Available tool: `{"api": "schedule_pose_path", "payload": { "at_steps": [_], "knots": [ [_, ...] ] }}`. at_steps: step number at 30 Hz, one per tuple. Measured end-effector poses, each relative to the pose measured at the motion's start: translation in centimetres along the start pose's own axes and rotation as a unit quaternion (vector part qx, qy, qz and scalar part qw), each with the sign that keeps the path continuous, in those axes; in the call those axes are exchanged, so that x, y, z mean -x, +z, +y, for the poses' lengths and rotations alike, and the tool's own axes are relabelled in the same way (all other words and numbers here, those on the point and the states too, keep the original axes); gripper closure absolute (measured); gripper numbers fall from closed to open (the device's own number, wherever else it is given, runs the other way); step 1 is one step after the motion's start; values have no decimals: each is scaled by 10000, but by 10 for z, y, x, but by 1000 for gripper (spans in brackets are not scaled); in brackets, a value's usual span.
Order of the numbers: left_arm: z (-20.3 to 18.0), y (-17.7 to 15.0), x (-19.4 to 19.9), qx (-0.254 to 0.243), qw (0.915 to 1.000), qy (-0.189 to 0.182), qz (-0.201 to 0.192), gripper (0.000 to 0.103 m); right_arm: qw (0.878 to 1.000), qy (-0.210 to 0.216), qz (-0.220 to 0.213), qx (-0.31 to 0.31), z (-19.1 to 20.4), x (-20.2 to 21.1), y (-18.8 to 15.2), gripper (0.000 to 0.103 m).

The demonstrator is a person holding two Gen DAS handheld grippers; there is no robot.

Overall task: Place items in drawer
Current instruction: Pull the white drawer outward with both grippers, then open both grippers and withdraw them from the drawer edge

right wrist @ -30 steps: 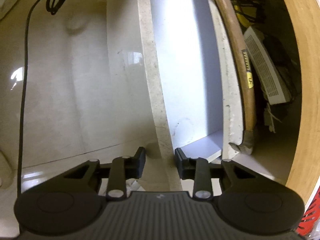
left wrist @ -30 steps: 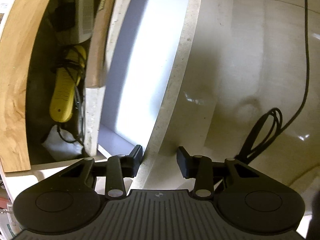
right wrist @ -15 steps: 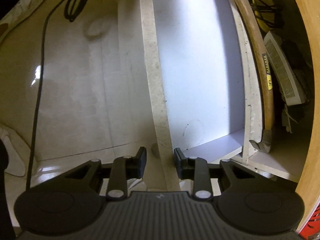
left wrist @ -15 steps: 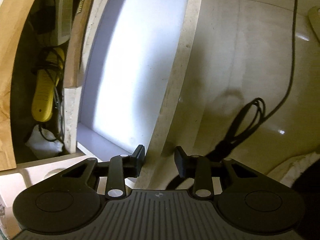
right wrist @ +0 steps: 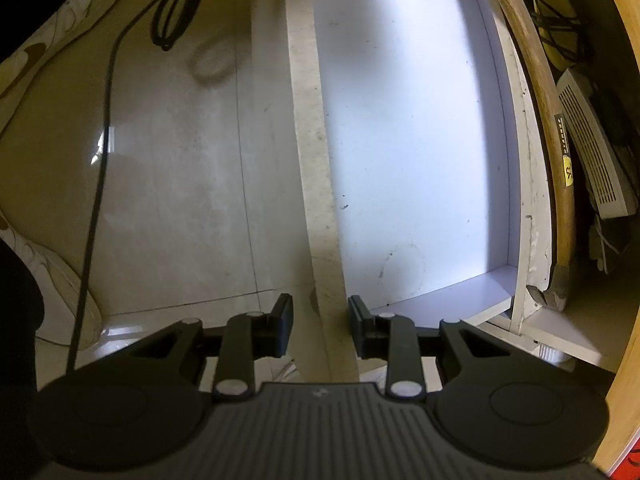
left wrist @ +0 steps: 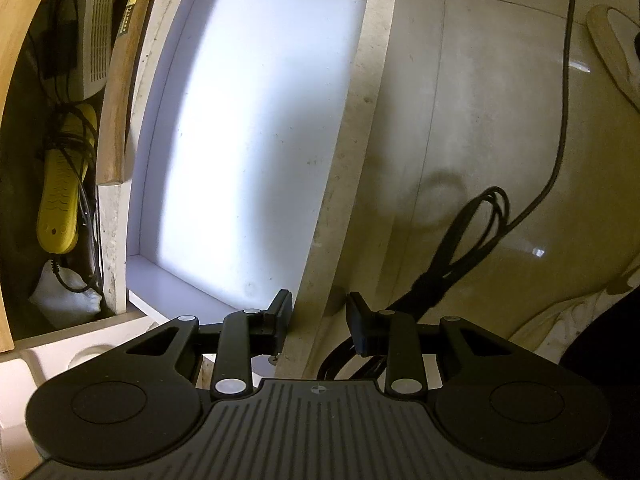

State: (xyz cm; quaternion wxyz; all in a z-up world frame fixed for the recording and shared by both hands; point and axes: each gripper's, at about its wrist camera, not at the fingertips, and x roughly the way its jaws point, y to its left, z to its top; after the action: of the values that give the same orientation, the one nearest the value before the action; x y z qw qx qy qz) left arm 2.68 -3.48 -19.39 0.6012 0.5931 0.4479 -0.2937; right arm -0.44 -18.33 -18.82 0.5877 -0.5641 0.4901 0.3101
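The white drawer (left wrist: 256,128) stands pulled open, its bare white floor showing in both views (right wrist: 408,152). Its speckled front panel (left wrist: 352,152) runs up the middle of each view (right wrist: 312,152). My left gripper (left wrist: 318,322) is open, with one finger on each side of the panel's near end. My right gripper (right wrist: 320,322) is open and straddles the panel's other end the same way. Neither holds anything.
A wooden-handled hammer (right wrist: 556,184) lies along the drawer's back edge (left wrist: 120,92). Behind it are a white grilled box (right wrist: 596,168), a yellow device with cables (left wrist: 64,184) and a white bag (left wrist: 64,296). A coiled black cable (left wrist: 468,240) and slippers (left wrist: 616,44) lie on the tiled floor.
Both grippers have drawn back with the drawer front between their fingers. The drawer has slid further out, showing more of its white floor.
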Motion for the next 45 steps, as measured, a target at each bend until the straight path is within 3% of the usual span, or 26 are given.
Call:
{"api": "schedule_pose_path", "payload": {
  "at_steps": [6,7,9,10,11,15,19,21,26,29,31,34,41,45],
  "knots": [
    [2,1,2,179,9998,-15,46,73,9999,40,-126,23,-19,6,-9,71],
    [3,1,2,223,9997,-10,47,73,9998,40,-200,-66,-22,5,-9,66],
    [6,1,2,427,9991,-47,49,72,9990,59,-325,-299,-31,6,-8,37],
    [10,1,3,603,9981,-103,47,72,9985,26,-367,-395,-34,6,-7,12],
    [14,0,3,812,9965,-171,43,71,9980,-6,-410,-490,-38,6,-7,4],
    [29,-3,10,1460,9876,-566,-97,57,9944,-137,-580,-871,-52,7,-5,0],
    [27,-4,18,1574,9852,-628,-274,52,9890,-268,-749,-1251,-67,8,-2,0],
    [26,-4,21,1665,9833,-651,-333,44,9855,-334,-833,-1439,-74,8,-1,0],
    [26,-2,32,2147,9715,-795,-617,32,9653,-247,-918,-2434,-99,8,-3,0],
    [31,-1,38,2679,9569,-832,-748,20,9447,-8,-864,-3162,-118,4,-4,0],
    [34,-1,41,3081,9447,-829,-757,20,9283,197,-776,-3630,-130,0,-4,0],
    [39,-3,44,3720,9216,-878,-669,20,9081,431,-641,-4115,-137,-4,-2,0],
    [48,-8,51,5015,8590,-845,-592,20,8532,859,-526,-5118,-148,-4,-11,0],
    [48,-10,56,5363,8373,-726,-776,20,8281,1010,-412,-5499,-141,-6,-13,0]
  ]
}}
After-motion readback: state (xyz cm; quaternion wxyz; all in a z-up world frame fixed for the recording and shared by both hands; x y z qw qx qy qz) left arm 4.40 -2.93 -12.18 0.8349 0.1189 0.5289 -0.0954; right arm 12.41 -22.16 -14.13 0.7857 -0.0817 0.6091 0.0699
